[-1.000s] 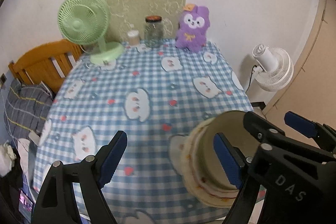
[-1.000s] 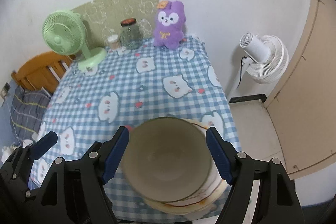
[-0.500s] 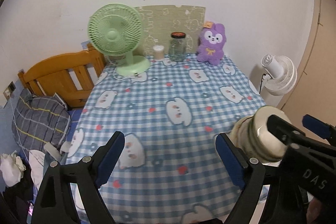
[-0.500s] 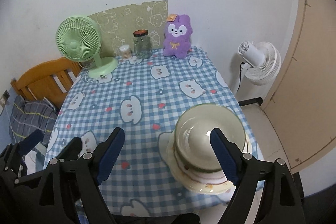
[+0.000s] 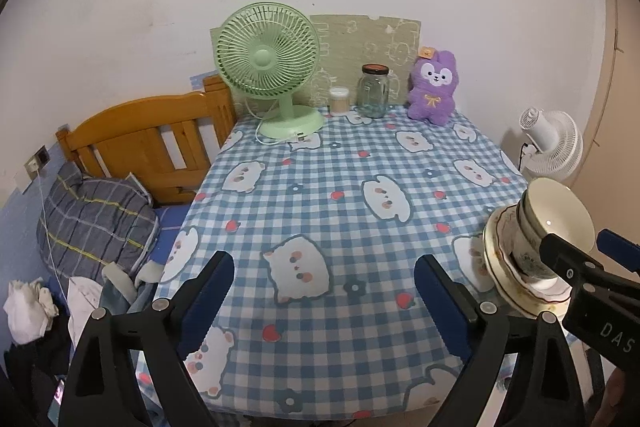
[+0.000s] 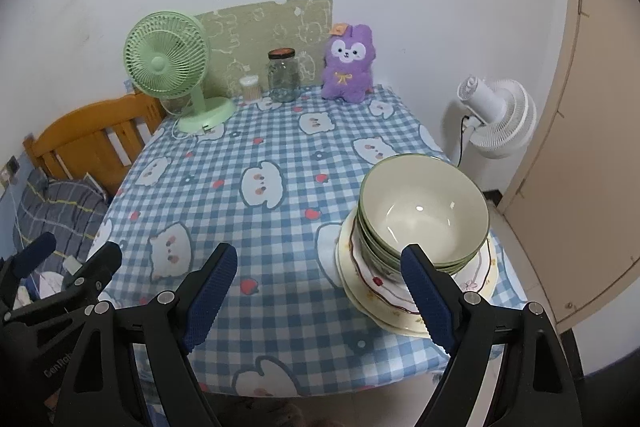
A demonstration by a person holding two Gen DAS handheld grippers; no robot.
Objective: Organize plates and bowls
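Both grippers backed off; bowls [image 6: 424,215] beside right gripper [image 6: 316,291].

Evenly, softly lit from overhead; sharp throughout, no motion blur. Small glare spots inside the top bowl [image 6: 424,215] beyond the right gripper [image 6: 320,291]. Strong fisheye bending with black vignette at corners.

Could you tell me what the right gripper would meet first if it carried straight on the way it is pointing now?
Probably the bare checked tablecloth: the right gripper is open and empty, aimed down at cloth left of the stacked bowls and plates. Its right finger might graze the plates; depth is unclear.
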